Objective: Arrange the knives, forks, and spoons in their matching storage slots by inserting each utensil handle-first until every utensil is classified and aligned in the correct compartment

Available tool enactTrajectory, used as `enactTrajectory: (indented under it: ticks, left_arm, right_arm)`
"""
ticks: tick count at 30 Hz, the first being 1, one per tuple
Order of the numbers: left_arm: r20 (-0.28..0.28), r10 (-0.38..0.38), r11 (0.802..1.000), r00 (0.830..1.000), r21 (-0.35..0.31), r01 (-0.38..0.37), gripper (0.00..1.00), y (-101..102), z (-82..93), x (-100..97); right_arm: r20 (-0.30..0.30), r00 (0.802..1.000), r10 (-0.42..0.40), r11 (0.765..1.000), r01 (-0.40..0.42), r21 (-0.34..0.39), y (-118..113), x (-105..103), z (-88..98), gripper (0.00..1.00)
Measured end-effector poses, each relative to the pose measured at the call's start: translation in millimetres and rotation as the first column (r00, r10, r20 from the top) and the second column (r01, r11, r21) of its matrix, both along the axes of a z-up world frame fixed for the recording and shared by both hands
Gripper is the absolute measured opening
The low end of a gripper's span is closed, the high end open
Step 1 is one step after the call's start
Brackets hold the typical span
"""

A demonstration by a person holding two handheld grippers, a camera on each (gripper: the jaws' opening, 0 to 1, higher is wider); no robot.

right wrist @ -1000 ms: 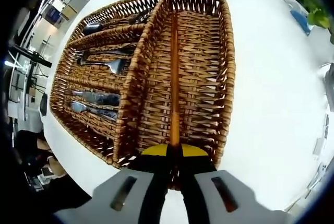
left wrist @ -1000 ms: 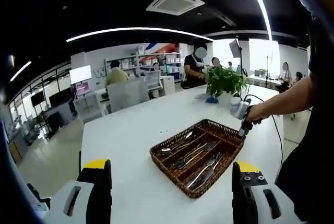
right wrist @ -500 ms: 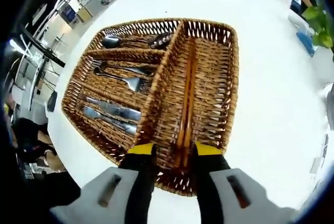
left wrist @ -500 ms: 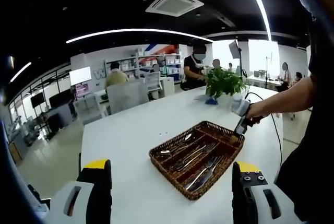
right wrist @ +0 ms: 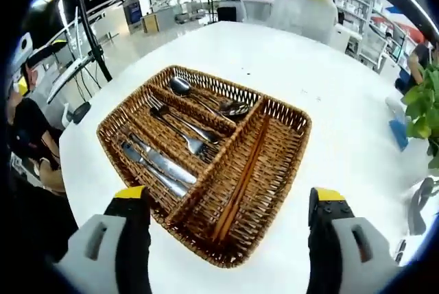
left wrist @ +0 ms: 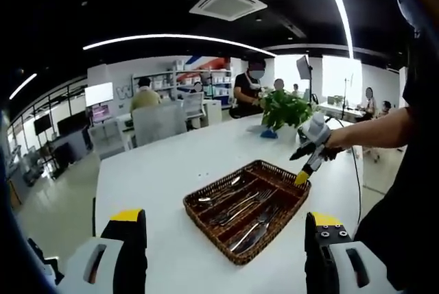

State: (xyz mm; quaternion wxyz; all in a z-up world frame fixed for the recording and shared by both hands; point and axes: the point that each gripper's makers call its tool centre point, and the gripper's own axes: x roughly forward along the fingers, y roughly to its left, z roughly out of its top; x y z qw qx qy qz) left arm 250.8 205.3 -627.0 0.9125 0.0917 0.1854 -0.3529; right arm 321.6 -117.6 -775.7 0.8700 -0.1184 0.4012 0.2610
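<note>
You are holding your right gripper (right wrist: 226,239) above the wicker basket (right wrist: 123,112) with its jaws spread wide and gripping nothing. Spoons (right wrist: 206,99), forks (right wrist: 175,126) and knives (right wrist: 154,160) are lying in three side slots, chopsticks (right wrist: 241,179) in the long compartment. Your left gripper (left wrist: 226,256) is hanging back over the white table (left wrist: 158,164), jaws parted and empty.

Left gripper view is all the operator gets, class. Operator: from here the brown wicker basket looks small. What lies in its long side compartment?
Observer: A pair of brown wooden chopsticks lies lengthwise in that compartment of the brown wicker basket.
Operator: And the metal spoons?
Observer: The metal spoons lie in the farthest of the three short slots, the metal forks in the middle one.
Operator: The nearest slot?
Observer: The metal knives lie there; the right gripper is open above the basket.
</note>
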Motion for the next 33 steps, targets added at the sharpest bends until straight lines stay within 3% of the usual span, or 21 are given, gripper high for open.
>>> enactTrajectory:
  ticks: [4, 8, 11, 17, 20, 28, 33]
  left_arm:
    - [0.005, -0.003, 1.000, 1.000, -0.011, 0.003, 1.00, -5, 2.9, 0.3]
    - [0.008, -0.004, 1.000, 1.000, -0.027, 0.004, 1.00, -10, 1.9, 0.2]
    - [0.028, -0.027, 0.999, 0.999, 0.020, 0.026, 1.00, -17, -1.3, -3.4]
    - [0.018, -0.035, 0.999, 0.999, -0.016, 0.036, 1.00, -33, -2.1, -10.2]
    - [0.007, -0.045, 0.999, 0.999, -0.021, 0.045, 1.00, -38, -9.3, -14.9]
    - [-0.047, -0.042, 0.998, 0.998, -0.049, 0.040, 1.00, -50, -24.8, -25.5]
    - [-0.051, -0.031, 0.999, 0.998, -0.021, 0.030, 1.00, -51, -34.8, -27.5]
  right_arm:
    - [0.103, 0.995, 0.008, 0.997, -0.016, 0.077, 2, 4, 26.9, 0.99]
    - [0.167, 0.986, 0.022, 0.992, -0.042, 0.116, -1, -1, 45.1, 0.99]
    - [0.189, 0.982, 0.012, 0.992, -0.036, 0.124, -7, -5, 54.5, 0.99]
    - [0.229, 0.973, -0.007, 0.991, -0.024, 0.130, -21, -21, 74.6, 0.99]
    - [0.264, 0.964, 0.023, 0.993, -0.053, 0.108, -21, -33, 86.3, 0.99]
    - [0.257, 0.966, 0.005, 0.990, -0.041, 0.135, -27, -63, 98.6, 0.99]
    - [0.286, 0.958, -0.004, 0.994, -0.027, 0.104, -39, -77, 101.0, 0.99]
